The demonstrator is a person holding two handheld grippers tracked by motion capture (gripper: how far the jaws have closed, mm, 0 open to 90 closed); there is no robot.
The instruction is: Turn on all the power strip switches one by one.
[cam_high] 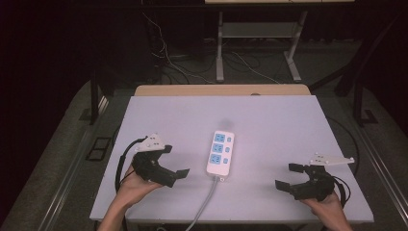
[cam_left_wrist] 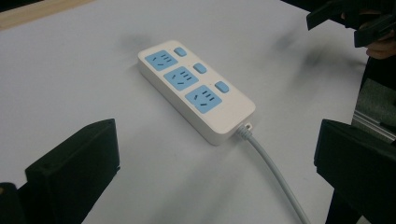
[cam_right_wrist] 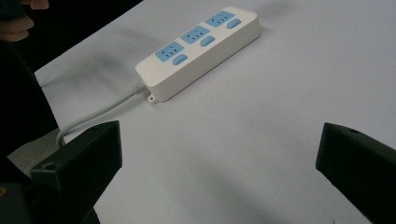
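Left gripper (cam_high: 174, 162), near left: we log jaws apart, empty. Right gripper (cam_high: 288, 176), near right: jaws apart, empty. White power strip (cam_high: 221, 152), table (cam_high: 269, 120) centre between them, cord (cam_high: 204, 200) trailing near.

A lab-like room: dark curtains, loose floor cables (cam_high: 173, 62), white test table (cam_high: 269, 120).

My count: 1 power strip (cam_high: 220, 153) between my grippers | 3 blue sockets (cam_left_wrist: 180, 78) on it | 3 blue switches (cam_left_wrist: 200, 68) beside them | 1 grey cord (cam_high: 204, 202) | 2 grippers: left gripper (cam_high: 175, 161), right gripper (cam_high: 288, 176)
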